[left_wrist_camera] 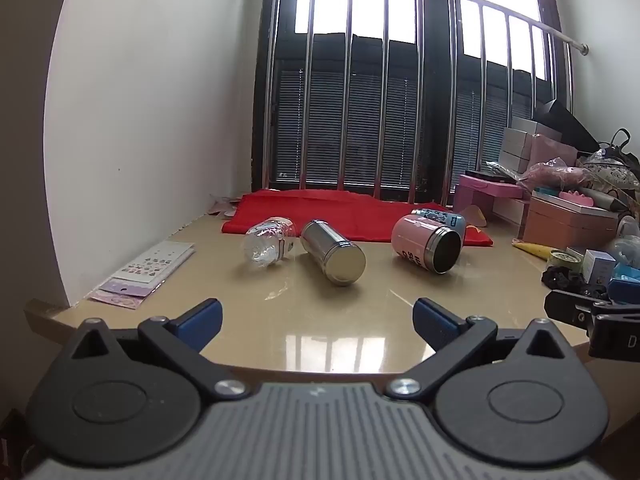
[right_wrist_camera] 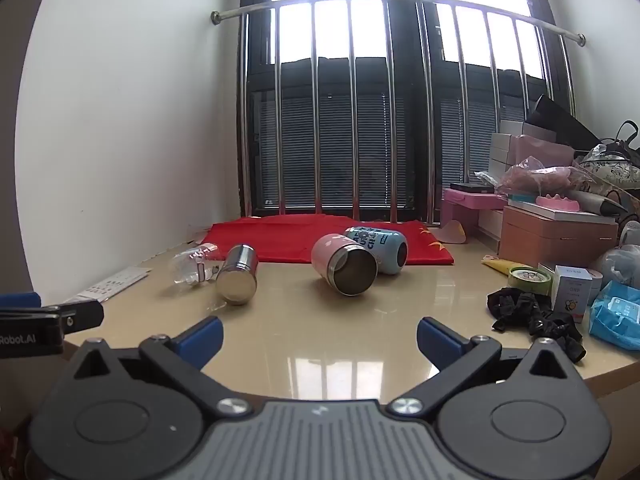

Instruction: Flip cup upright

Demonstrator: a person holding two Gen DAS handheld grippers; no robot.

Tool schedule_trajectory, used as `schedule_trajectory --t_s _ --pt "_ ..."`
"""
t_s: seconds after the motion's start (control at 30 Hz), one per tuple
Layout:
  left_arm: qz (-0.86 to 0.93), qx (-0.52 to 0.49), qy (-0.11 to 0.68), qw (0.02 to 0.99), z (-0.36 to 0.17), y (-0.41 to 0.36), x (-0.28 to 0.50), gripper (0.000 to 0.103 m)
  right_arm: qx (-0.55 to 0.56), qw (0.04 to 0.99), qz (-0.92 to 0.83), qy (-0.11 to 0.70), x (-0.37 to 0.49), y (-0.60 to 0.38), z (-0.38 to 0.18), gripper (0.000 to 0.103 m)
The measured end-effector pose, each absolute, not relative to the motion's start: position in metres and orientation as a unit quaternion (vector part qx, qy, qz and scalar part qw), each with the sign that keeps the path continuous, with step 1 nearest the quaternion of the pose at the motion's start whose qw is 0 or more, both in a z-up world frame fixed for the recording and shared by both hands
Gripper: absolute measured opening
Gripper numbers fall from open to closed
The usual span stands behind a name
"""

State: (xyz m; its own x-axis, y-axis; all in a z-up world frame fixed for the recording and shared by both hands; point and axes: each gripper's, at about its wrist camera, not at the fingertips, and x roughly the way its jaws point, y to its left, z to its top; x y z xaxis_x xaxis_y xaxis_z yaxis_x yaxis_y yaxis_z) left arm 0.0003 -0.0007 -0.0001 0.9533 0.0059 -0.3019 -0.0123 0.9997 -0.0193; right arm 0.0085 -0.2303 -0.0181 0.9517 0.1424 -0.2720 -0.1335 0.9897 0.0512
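**Left wrist view: four cups down, both grippers released and short of them**

Left wrist view has the left gripper point(left_wrist_camera: 316, 320) spread wide, nothing between the blue pads, sitting over the near edge of the table point(left_wrist_camera: 320, 344). Right gripper point(right_wrist_camera: 320, 330) is the same: wide apart, empty, near edge.

All four cups lie on their sides mid-table, well ahead of both grippers:
- clear cup point(left_wrist_camera: 267, 242), far left, touching or just beside the steel cup (can't tell which through the glare)
- steel cup point(left_wrist_camera: 333, 251), closed base toward the cameras, long axis running away and to the left
- pink cup point(left_wrist_camera: 426, 243), open mouth facing the cameras and a bit right, long axis running away-left
- blue cup point(left_wrist_camera: 440, 216) behind the pink one, touching it, resting partly on the red cloth point(left_wrist_camera: 320, 210)

Key relation: in the right wrist view the pink cup point(right_wrist_camera: 344, 264) sits almost dead ahead of the right gripper, the steel cup point(right_wrist_camera: 237, 276) off to its left. In the left view the steel cup is nearly centred. So right is better lined up for pink, left for steel.

Judgement: nothing is upright yet. A side grasp across the pink body looks workable, since the axis points roughly at the gripper.
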Motion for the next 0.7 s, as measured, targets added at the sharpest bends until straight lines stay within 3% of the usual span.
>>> schedule_trajectory --t_s 0.7 --pt "-0.002 -0.024 0.149 0.988 0.000 0.002 0.000 0.103 0.018 0.988 0.071 0.138 0.007 -0.230 -0.017 0.103"
